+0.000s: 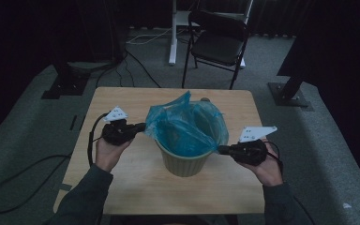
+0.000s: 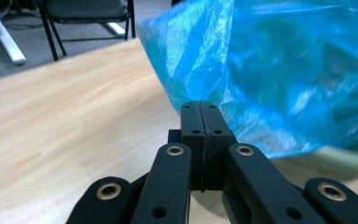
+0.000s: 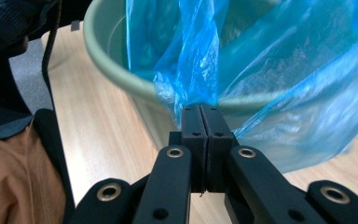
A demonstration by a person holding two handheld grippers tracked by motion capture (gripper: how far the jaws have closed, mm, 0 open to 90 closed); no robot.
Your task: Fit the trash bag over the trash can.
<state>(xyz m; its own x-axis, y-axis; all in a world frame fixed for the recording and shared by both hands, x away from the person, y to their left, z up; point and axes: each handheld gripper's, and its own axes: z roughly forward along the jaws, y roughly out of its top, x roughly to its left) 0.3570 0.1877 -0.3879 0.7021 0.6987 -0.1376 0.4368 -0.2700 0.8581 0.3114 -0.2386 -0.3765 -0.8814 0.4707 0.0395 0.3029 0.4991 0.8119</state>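
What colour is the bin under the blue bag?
Pale green bin, clearest in the right gripper view, where its rim shows beside the blue bag.

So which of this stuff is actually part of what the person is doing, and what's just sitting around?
In use:
- blue plastic bag, being fitted into the bin
- green bin on the wooden table
- left tool, shut on the bag's edge
- right tool, shut on the bag's edge

Just around:
- black folding chair
- cables on the floor
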